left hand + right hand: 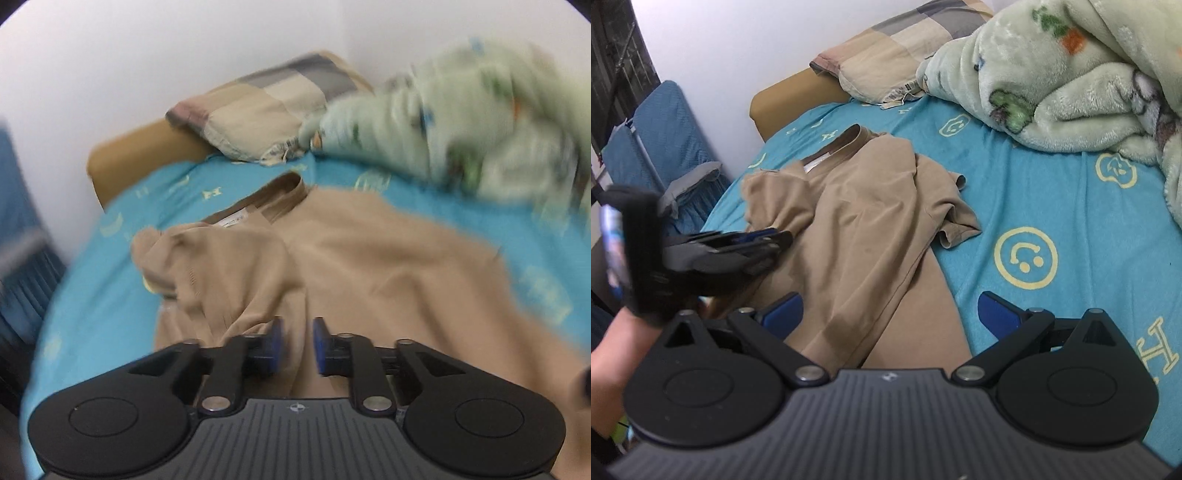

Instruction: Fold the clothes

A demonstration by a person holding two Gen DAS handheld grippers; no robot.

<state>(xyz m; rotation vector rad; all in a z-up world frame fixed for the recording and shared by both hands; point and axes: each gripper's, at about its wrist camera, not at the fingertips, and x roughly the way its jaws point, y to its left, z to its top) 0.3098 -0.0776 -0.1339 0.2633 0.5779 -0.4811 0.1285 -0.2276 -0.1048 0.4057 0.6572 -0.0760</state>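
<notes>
A tan T-shirt (868, 221) lies on the blue bedsheet (1052, 192) with its collar toward the headboard. Its left sleeve side is folded in over the body, while the right sleeve (955, 221) lies bunched at the side. My right gripper (890, 314) is wide open above the shirt's lower part, one pad over the cloth and one over the sheet. In the blurred left wrist view my left gripper (298, 341) hovers over the shirt (369, 258), its blue pads a narrow gap apart. It also shows, held by a hand, over the shirt's left edge (775, 240).
A pale green fleece blanket (1052, 74) is heaped at the back right of the bed. A patchwork pillow (894, 48) leans on the tan headboard (783, 96) by the white wall. Blue fabric hangs on a rack (661, 129) left of the bed.
</notes>
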